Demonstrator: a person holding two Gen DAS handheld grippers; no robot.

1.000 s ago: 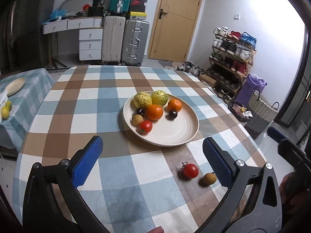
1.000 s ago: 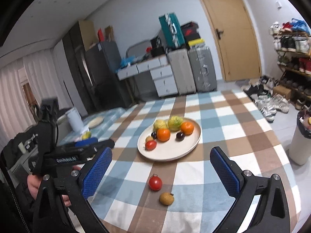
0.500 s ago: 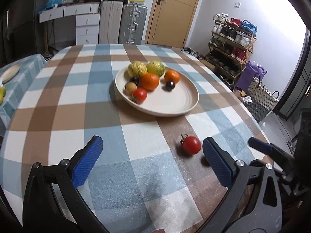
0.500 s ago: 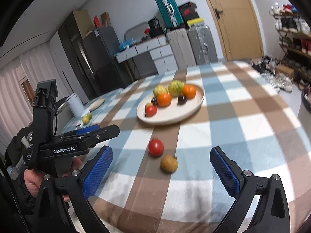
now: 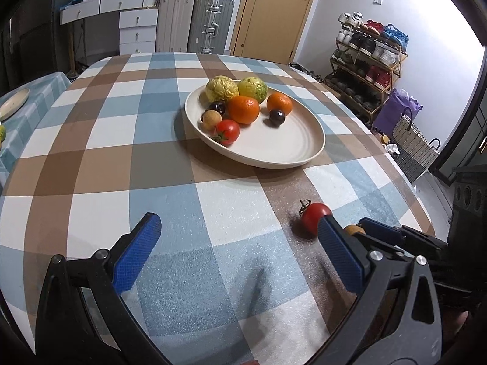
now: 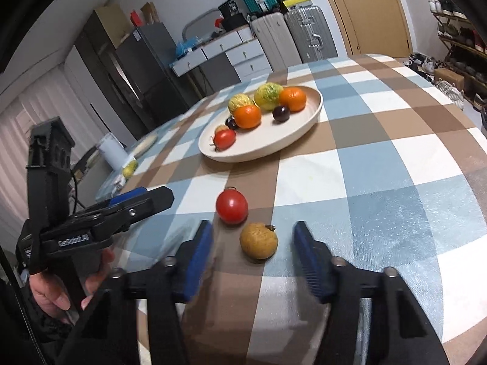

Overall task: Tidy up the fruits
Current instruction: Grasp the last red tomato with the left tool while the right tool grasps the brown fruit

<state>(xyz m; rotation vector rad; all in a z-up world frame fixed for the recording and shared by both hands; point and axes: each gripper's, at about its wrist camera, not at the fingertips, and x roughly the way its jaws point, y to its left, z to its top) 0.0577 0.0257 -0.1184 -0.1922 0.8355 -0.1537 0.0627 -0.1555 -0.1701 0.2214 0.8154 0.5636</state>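
Two fruits off plate (image 6: 316, 103) on worktop (image 6: 380, 164); right gripper (image 6: 252, 255) has dropped low, jaws narrowed but apart, straddling brown longan (image 6: 258, 241) beside tomato (image 6: 232, 206); grasp imminent; left gripper (image 5: 240, 255) wide apart, idle.

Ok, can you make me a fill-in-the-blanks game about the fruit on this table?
1. The plate holds two ___ tangerines.
2. The brown fruit sits between the right gripper's blue ___.
3. Beside the brown fruit, off the plate, lies a red ___.
4. The tablecloth has a ___ pattern.

Missing words: orange; fingers; tomato; checked
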